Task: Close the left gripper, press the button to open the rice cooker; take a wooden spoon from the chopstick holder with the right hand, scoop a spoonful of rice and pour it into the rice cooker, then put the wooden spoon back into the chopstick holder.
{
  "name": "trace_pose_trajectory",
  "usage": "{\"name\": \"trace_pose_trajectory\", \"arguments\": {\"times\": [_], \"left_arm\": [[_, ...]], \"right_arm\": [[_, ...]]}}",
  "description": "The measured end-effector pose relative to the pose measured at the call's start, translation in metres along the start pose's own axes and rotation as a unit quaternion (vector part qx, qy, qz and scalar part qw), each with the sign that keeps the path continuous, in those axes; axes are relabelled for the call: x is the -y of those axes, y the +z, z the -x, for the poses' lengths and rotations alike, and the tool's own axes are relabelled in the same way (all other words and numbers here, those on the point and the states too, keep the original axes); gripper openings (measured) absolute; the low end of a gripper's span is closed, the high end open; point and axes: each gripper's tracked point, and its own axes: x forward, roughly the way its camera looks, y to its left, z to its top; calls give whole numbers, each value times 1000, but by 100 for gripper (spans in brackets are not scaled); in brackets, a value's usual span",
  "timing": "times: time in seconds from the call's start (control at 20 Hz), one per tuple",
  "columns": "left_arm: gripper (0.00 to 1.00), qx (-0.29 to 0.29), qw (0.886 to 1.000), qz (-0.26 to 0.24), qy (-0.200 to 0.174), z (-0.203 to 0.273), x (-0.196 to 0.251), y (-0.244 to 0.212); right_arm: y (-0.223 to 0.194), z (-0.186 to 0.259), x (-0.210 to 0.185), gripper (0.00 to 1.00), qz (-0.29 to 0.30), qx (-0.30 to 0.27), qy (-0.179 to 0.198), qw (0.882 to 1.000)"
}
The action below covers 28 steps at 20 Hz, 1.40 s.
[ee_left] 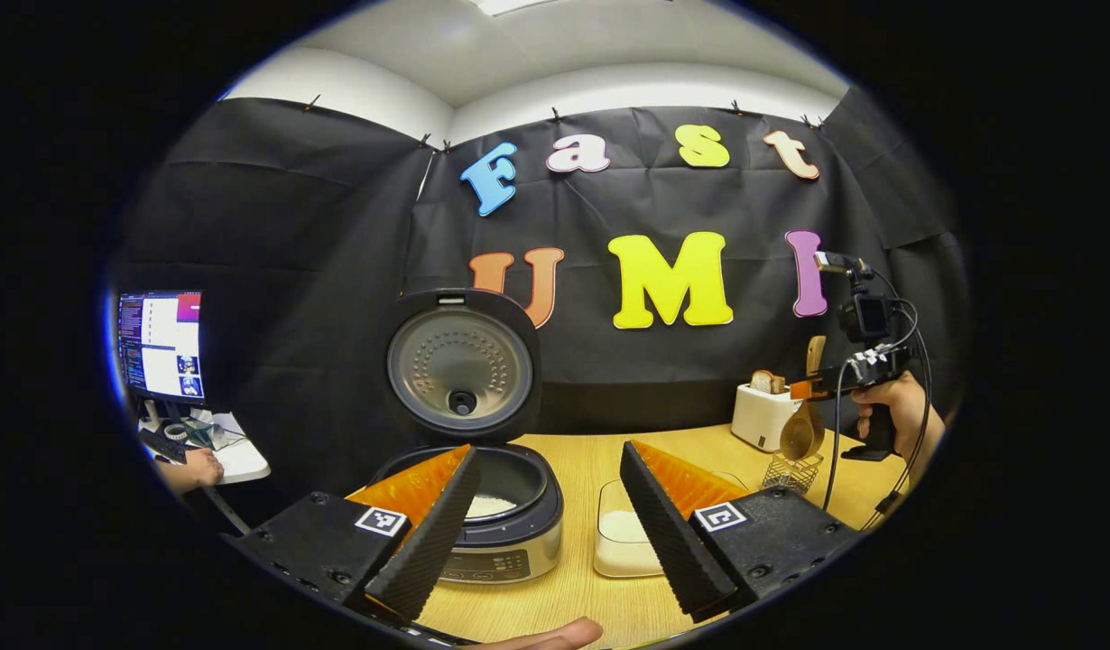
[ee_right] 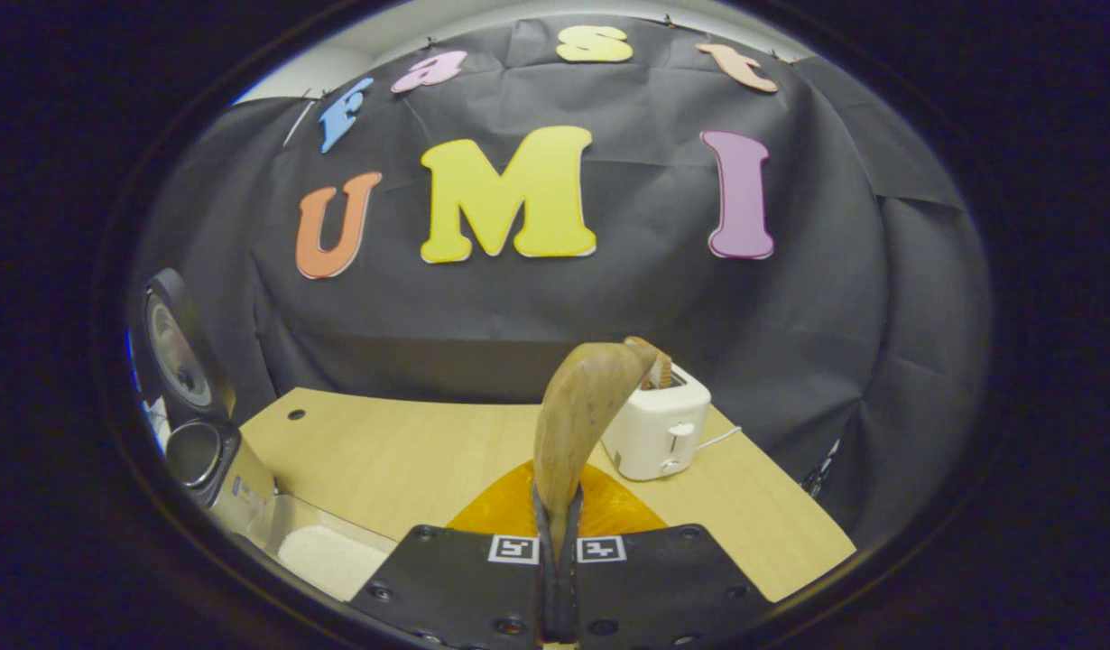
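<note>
The rice cooker (ee_left: 510, 506) stands with its lid (ee_left: 460, 361) up and white rice in the pot. My left gripper (ee_left: 546, 542) hangs open in front of it, nothing between its fingers. A clear rice box (ee_left: 623, 542) sits right of the cooker. At the far right, a hand holds my right gripper (ee_left: 812, 390), shut on the wooden spoon (ee_left: 800, 429). The spoon's bowl points down, at the rim of the wire chopstick holder (ee_left: 790, 474). In the right gripper view the right gripper (ee_right: 555, 510) pinches the spoon (ee_right: 578, 415), which rises between its fingers.
A white toaster (ee_left: 761, 413) (ee_right: 659, 433) with bread stands behind the holder on the wooden table (ee_right: 411, 451). The cooker (ee_right: 194, 442) and rice box (ee_right: 325, 555) lie at the left of the right gripper view. A monitor (ee_left: 161, 343) and a person's hand (ee_left: 194, 468) are far left.
</note>
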Motion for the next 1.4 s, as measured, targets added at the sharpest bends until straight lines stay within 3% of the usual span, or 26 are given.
{"name": "trace_pose_trajectory", "arguments": {"times": [0.35,0.55,0.75,0.95,1.4], "left_arm": [[100,-5,1000,2,4,1,-4,0],[100,-3,1000,-8,1,-2,-3,-1],[99,-7,1000,-17,4,-2,-6,-4],[99,-7,1000,-16,-2,-2,-4,-4],[100,-10,1000,-11,-1,-1,-8,-4]], "right_arm": [[8,33,-80,2,27,19,45,998],[-13,36,-131,0,39,12,73,996],[-52,20,-153,0,71,-4,59,996],[-88,8,-163,1,64,-30,64,995],[-123,11,-152,1,72,-33,-3,997]]}}
